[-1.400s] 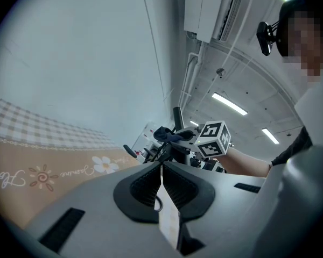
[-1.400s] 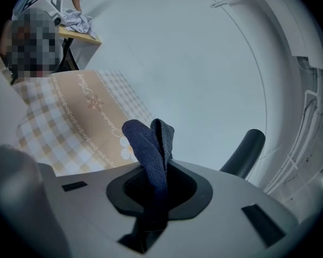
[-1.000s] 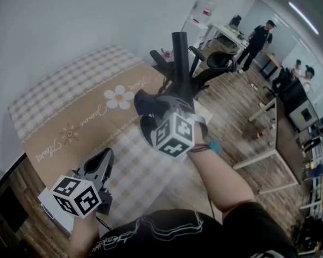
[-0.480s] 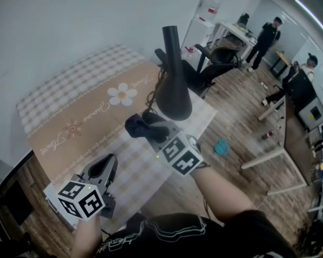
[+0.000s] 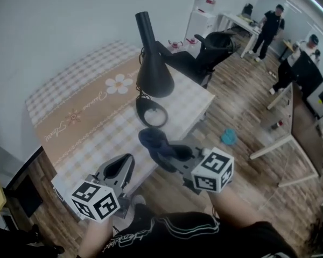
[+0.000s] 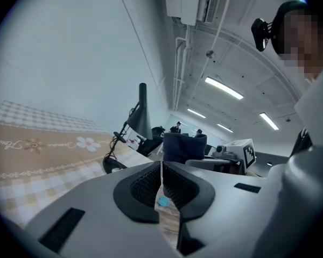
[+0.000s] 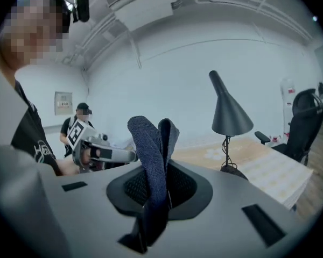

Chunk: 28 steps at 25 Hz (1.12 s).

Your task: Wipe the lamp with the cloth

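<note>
The person holds both grippers low in front of the body, at the near edge of the table point(image 5: 70, 98). The right forearm reaches forward, and the right gripper point(image 5: 171, 153) points up and left toward the lamp point(image 5: 151, 77). Its jaws are clamped on a dark blue cloth point(image 5: 153, 142), which stands up from between them in a folded bunch. The cloth hangs in the air just short of the lamp's round base, not touching it.

The left gripper point(image 5: 122, 167) sits lower and to the left, over the table's near edge. Its jaws are pressed together with nothing between them. It points the same way as the right one.

The black lamp stands upright on the checked tablecloth, its cone shade tilted and its cord looped down the stem.

Each gripper's cube carries black-and-white square markers. The tablecloth has a daisy print point(image 5: 118, 83) with cursive writing beside it, too small to read.
</note>
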Motion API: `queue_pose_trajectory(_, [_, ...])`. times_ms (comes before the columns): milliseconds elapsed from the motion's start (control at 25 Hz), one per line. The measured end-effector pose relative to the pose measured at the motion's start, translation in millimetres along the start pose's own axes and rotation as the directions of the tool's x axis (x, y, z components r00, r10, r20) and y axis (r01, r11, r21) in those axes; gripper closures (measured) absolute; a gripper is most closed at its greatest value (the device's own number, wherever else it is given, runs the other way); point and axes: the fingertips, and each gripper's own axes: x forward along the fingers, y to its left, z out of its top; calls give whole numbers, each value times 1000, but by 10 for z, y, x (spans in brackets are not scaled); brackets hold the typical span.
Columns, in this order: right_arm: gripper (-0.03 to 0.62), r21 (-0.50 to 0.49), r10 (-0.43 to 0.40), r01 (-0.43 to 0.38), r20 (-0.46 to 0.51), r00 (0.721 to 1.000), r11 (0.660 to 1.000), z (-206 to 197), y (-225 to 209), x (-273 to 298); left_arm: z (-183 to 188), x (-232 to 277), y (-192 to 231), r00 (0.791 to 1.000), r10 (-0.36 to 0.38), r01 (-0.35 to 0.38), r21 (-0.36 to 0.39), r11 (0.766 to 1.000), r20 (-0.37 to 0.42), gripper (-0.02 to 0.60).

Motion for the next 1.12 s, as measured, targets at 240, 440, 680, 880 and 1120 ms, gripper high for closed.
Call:
queue_pose_trajectory(240, [540,97,17,-33,166,986,995,-62,339,-930,-172,-65,-965,999,-42,42,90,995,-7,571])
queue_pose_trajectory(440, [540,145,23,-63,265,964,987,-101,589,-1567,-292,-223,-1621,998,-59,57,150,987,8,571])
queue_pose_trajectory(680, [540,177,45,-107,321,946,978,-151,848,-2115,-401,-392,-2150,997,-70,67,166,984,17,571])
queue_pose_trajectory(880, [540,193,53,-126,346,937,973,-193,994,-2396,-424,-464,-2495,997,-82,77,190,979,16,571])
queue_pose_trajectory(1120, [540,189,60,-135,355,933,973,-233,1099,-2572,-457,-499,-2710,995,-96,91,221,971,12,571])
